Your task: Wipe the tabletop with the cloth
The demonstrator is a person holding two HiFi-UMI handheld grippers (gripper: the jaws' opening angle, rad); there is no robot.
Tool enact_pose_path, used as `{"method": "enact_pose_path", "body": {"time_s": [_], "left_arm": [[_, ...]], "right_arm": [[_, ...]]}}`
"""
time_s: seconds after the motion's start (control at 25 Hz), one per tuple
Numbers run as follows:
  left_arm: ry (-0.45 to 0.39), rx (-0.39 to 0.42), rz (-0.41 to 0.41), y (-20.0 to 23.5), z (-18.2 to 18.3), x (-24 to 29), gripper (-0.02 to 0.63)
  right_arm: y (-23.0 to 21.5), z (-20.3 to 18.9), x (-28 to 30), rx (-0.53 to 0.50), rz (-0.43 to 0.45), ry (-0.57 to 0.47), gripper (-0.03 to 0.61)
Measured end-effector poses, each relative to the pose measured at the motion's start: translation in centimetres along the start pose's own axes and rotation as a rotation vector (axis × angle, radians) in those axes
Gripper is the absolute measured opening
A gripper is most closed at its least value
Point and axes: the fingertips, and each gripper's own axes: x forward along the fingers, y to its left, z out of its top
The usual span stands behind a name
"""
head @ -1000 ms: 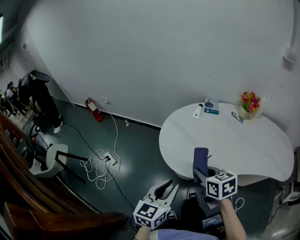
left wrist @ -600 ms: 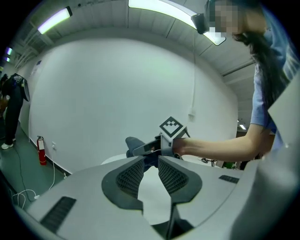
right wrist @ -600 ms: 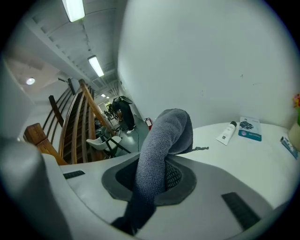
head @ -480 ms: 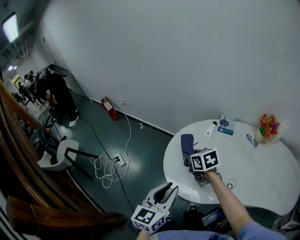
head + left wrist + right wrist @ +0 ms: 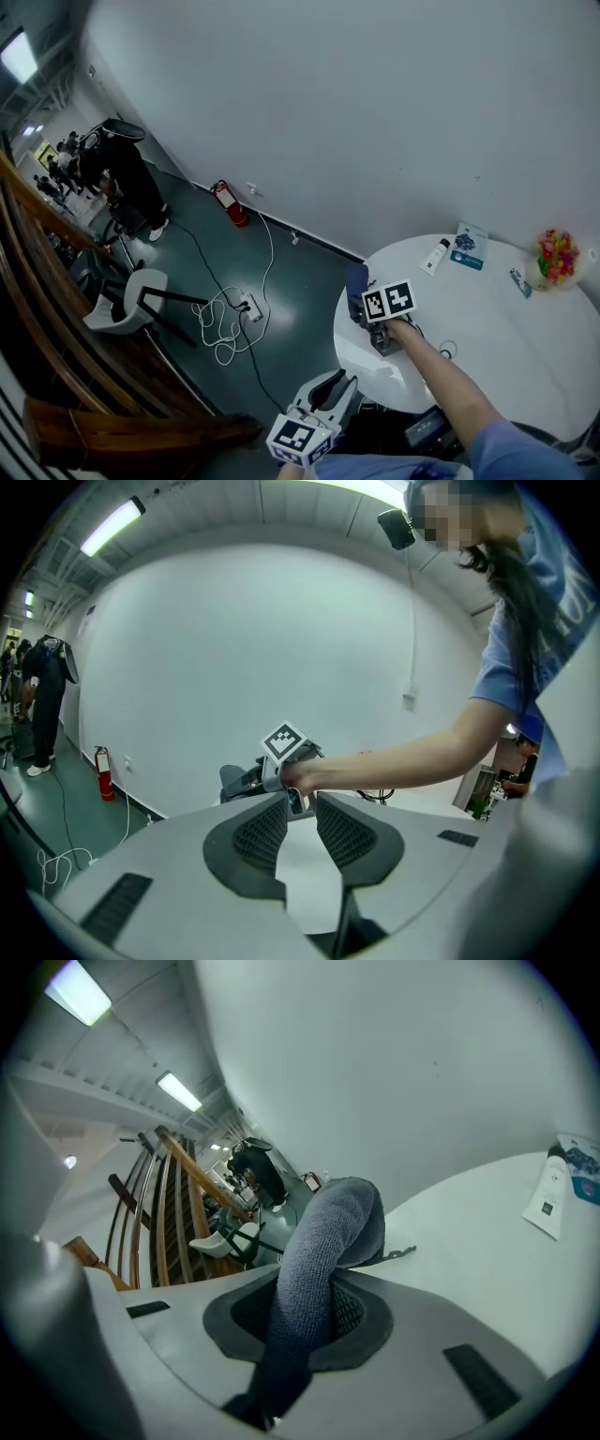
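The white round table [image 5: 506, 337] fills the right of the head view. My right gripper [image 5: 367, 305] reaches over the table's left edge, shut on a dark blue cloth [image 5: 355, 278] that stands up from its jaws. In the right gripper view the cloth [image 5: 323, 1241] rises between the pads of that gripper [image 5: 305, 1309] and folds over above the tabletop [image 5: 487, 1232]. My left gripper [image 5: 335, 382] hangs low in front of the table with its jaws apart and nothing between them. The left gripper view looks past that gripper [image 5: 302, 808] at the right gripper [image 5: 281, 761] and the cloth [image 5: 234, 778].
At the table's far side lie a white tube [image 5: 434, 256], a blue-white booklet [image 5: 466, 248] and a pot of coloured flowers [image 5: 555, 255]. A thin cable [image 5: 441, 352] lies by my arm. A fire extinguisher [image 5: 230, 203], power strip with cord [image 5: 239, 314], white chair [image 5: 131, 300] and wooden railing are at left.
My right gripper has carried the cloth from the table's near edge up and leftward to its left edge. The left gripper has stayed low and open. The head view has shifted.
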Motion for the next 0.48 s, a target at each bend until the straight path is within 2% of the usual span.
{"method": "enact_pose_path", "body": {"time_s": [0.2,0.48], "left_arm": [[0.057,0.032,-0.079,-0.3,-0.7,1.1,0.092],[0.094,0.087,-0.207,-0.6,-0.7,3.9,0.092]], "right_arm": [[-3.0,-1.9,0.0,0.005,-0.082,0.048,0.066],[-8.2,-3.3,-3.2,0.11,-0.188,0.021,0.066]]}}
